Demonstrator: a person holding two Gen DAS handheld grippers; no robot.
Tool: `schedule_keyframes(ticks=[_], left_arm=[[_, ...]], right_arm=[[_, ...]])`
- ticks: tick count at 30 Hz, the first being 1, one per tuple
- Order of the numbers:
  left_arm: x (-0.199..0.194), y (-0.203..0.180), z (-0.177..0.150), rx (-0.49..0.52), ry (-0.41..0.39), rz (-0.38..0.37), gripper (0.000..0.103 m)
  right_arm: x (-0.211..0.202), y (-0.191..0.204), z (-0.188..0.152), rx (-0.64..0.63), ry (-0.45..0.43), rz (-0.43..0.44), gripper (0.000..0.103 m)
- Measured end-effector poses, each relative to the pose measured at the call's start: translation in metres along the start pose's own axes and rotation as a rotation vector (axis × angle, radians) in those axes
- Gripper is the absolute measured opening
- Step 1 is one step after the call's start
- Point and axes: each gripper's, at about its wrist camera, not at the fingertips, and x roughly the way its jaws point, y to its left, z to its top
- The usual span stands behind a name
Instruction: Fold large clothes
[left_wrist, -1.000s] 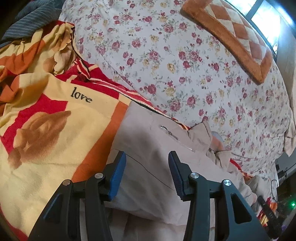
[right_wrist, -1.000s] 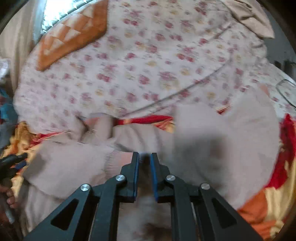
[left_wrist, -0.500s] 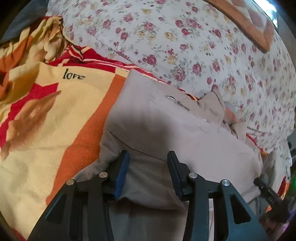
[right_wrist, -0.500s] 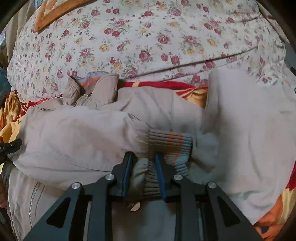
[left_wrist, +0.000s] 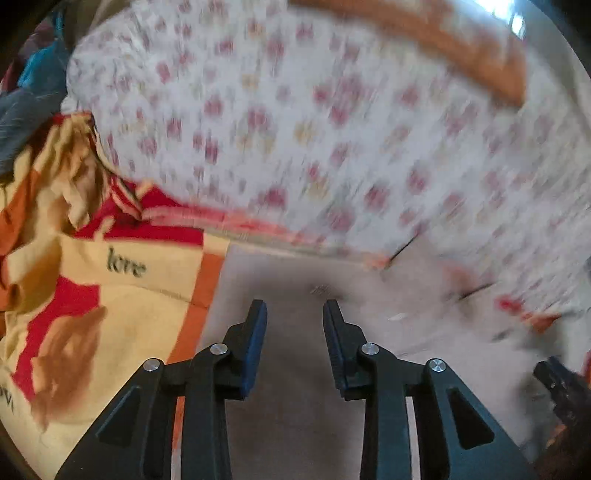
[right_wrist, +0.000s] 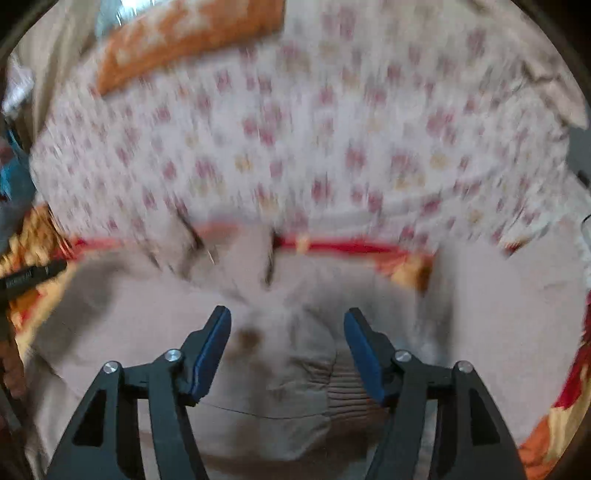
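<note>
The right tongs (right_wrist: 287, 332) are spreading, their blue pads (right_wrist: 208, 354) standing clear of the ribbed cuff (right_wrist: 332, 387) that lies between and just below them; nothing is pinched there. The left tongs (left_wrist: 294, 332) are narrowing, with flat beige cloth beneath the gap, but the pads do not look to press on it, so they grip nothing yet. Both hang over the one beige jacket (left_wrist: 303, 406), which lies spread on a bed over a yellow, red and orange blanket (left_wrist: 110, 314) printed with the word "love". Its long axis runs crosswise to both tongs, from the left tongs' side toward the right, with the collar end away from them against a floral quilt (left_wrist: 332, 129). In the right wrist view the sleeve (right_wrist: 303, 354) lies across the body and ends at the cuff directly under the right tongs, so the right hand is nearer the sleeve, while the left is nearer the jacket's outer edge beside the blanket. I judge the next fold turns on that left edge, which lies just left of the left tongs. Heavy blur hides the finer creases.
</note>
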Motion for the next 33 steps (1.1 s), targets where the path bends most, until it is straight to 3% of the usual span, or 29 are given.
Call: schedule_keyframes(ticks=[2, 4, 8, 11, 13, 15, 16, 18, 19, 20, 22, 24, 26, 30, 33], left_arm=[[0.031, 0.009, -0.007, -0.028, 0.103, 0.021, 0.026], [0.025, 0.013, -0.002, -0.057, 0.085, 0.008, 0.027], [0.024, 0.015, -0.001, -0.067, 0.091, -0.016, 0.033], [0.013, 0.016, -0.002, -0.102, 0.076, -0.012, 0.033], [-0.010, 0.011, -0.006, -0.121, 0.041, -0.046, 0.033], [-0.031, -0.002, -0.011, -0.082, -0.003, -0.089, 0.033], [-0.036, -0.010, -0.014, -0.051, -0.015, -0.098, 0.033], [-0.032, -0.032, -0.024, 0.033, 0.010, -0.118, 0.037], [-0.021, -0.039, -0.029, 0.072, 0.066, -0.129, 0.038], [-0.009, -0.043, -0.037, 0.090, 0.137, -0.137, 0.038], [-0.018, -0.042, -0.042, 0.084, 0.107, -0.119, 0.038], [-0.036, -0.039, -0.042, 0.079, 0.070, -0.127, 0.038], [-0.055, -0.036, -0.044, 0.076, 0.051, -0.169, 0.038], [-0.072, -0.039, -0.067, 0.068, 0.066, -0.235, 0.038], [-0.055, -0.053, -0.068, 0.094, 0.103, -0.240, 0.038]], right_arm=[[0.033, -0.015, -0.010, 0.014, 0.114, -0.029, 0.062], [0.043, -0.026, -0.008, 0.056, 0.126, 0.027, 0.062], [0.045, -0.025, -0.006, 0.052, 0.124, 0.024, 0.062], [0.023, -0.014, -0.003, 0.040, 0.063, -0.030, 0.057], [-0.007, 0.001, 0.002, 0.007, -0.042, -0.003, 0.057], [-0.027, 0.020, -0.005, -0.046, -0.104, 0.046, 0.062], [-0.023, 0.026, -0.008, -0.061, -0.081, 0.056, 0.071], [0.008, 0.030, -0.024, -0.074, 0.097, 0.054, 0.076], [0.022, 0.030, -0.031, -0.082, 0.168, 0.043, 0.076], [0.017, 0.033, -0.032, -0.104, 0.128, 0.029, 0.073], [-0.011, 0.029, -0.024, -0.079, 0.044, 0.047, 0.068], [-0.049, 0.006, -0.016, -0.019, -0.073, 0.073, 0.069], [-0.078, -0.040, -0.009, 0.027, -0.151, -0.026, 0.079], [-0.091, -0.161, -0.010, 0.226, -0.193, -0.190, 0.082], [-0.090, -0.246, -0.005, 0.329, -0.164, -0.304, 0.082]])
